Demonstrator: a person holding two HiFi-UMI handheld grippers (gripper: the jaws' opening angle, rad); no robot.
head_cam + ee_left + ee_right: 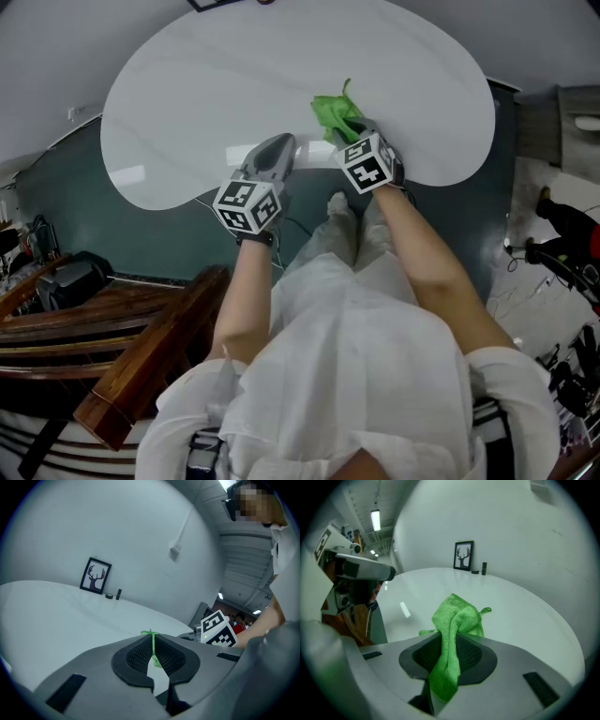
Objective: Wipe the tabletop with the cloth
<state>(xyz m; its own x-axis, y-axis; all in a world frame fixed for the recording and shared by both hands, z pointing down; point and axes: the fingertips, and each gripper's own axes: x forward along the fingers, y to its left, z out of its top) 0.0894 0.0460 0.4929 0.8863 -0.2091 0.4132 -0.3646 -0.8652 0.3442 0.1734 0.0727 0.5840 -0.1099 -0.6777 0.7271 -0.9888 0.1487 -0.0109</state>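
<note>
A green cloth [334, 114] lies bunched on the white oval tabletop [234, 84] near its front edge, right of centre. My right gripper [359, 134] is shut on the cloth's near end. In the right gripper view the cloth [457, 620] runs up between the pads and spills forward onto the tabletop [520, 616]. My left gripper [278, 145] hovers over the table edge just left of the cloth, apart from it, jaws shut and holding nothing. In the left gripper view only a green sliver shows at its closed pads [136, 656], with the right gripper's marker cube [218, 629] to the right.
A framed deer picture [463, 555] and two small dark items [483, 567] stand at the table's far edge by the wall. Wooden furniture [122, 347] is at my lower left; dark equipment [562, 253] stands on the floor at right.
</note>
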